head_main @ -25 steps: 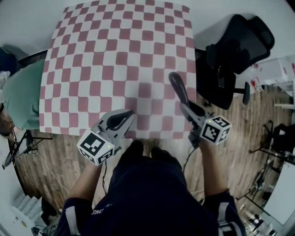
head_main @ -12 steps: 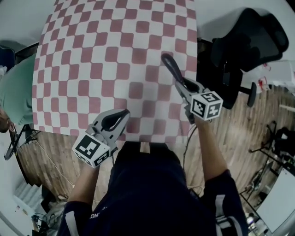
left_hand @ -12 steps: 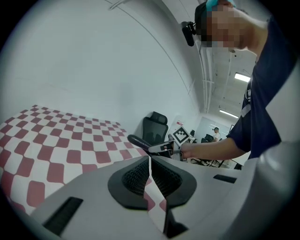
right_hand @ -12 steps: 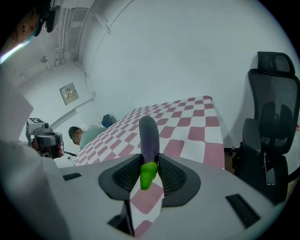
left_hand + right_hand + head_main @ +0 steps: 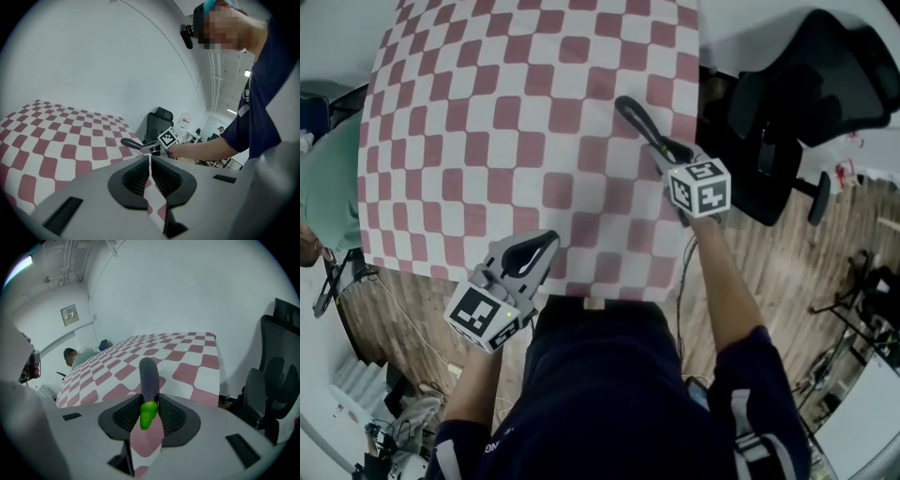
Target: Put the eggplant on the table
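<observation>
A dark purple eggplant (image 5: 637,122) with a green stem end (image 5: 148,414) sticks out of my right gripper (image 5: 664,155), which is shut on its stem end. It hangs over the right side of the red-and-white checkered table (image 5: 487,112); I cannot tell whether it touches the cloth. In the right gripper view the eggplant (image 5: 149,376) points out between the two black pads (image 5: 174,416). My left gripper (image 5: 544,246) is at the table's near edge, shut with nothing in it. The left gripper view shows its jaws (image 5: 150,161) together and the eggplant (image 5: 130,143) beyond them.
A black office chair (image 5: 797,103) stands close to the table's right edge and shows beside the right gripper (image 5: 276,376). A person in a green shirt (image 5: 326,187) sits at the table's left side. Wooden floor (image 5: 787,262) lies around the table.
My right gripper has carried the eggplant farther out over the table and lower toward the cloth. The left gripper has drifted slightly down and left at the near edge.
</observation>
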A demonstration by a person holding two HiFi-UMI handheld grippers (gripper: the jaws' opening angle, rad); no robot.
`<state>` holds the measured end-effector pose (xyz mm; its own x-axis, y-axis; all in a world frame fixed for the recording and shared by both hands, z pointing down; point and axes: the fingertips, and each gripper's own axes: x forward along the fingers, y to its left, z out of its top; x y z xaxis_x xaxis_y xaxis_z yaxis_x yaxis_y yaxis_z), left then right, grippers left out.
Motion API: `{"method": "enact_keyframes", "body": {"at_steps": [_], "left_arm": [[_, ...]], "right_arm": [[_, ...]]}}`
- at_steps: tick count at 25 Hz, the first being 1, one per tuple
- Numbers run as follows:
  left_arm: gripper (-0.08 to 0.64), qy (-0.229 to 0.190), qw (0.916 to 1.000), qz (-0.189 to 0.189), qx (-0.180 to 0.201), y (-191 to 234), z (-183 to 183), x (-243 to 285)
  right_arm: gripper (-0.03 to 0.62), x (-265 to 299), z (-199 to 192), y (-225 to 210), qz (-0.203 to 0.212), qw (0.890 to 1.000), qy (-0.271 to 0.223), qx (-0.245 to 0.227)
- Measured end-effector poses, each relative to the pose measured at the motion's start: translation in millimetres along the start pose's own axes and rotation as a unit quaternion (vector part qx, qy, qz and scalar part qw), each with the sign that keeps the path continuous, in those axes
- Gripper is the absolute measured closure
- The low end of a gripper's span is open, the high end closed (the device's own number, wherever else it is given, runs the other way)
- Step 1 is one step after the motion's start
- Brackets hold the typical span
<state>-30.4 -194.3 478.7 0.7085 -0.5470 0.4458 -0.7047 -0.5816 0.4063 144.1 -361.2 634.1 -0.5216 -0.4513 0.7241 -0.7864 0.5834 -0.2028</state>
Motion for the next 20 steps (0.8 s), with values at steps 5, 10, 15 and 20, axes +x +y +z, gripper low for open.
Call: {"method": "enact_keyframes", "body": {"at_steps": [5, 10, 15, 20], "left_arm": [[0.523, 0.000, 0.9999, 0.009, -0.009, 1, -1, 4], [0.523, 0.001, 0.9998, 0.015, -0.015, 5, -4, 3], [0.523, 0.008, 0.9998, 0.012, -0.014, 6, -5, 4], [0.523, 0.004, 1.0000, 0.003, -0.006, 5, 0, 3]], "right_arm": [[0.466, 19, -13, -3, -0.001, 0.999, 0.028, -0.024], [0.463, 28, -22, -3, -0.004, 0.999, 0.034, -0.029], [0.437, 32, -28, -1, -0.005, 0.999, 0.036, -0.025], [0.374, 30, -28, 1, -0.008, 0.999, 0.034, -0.023]]}}
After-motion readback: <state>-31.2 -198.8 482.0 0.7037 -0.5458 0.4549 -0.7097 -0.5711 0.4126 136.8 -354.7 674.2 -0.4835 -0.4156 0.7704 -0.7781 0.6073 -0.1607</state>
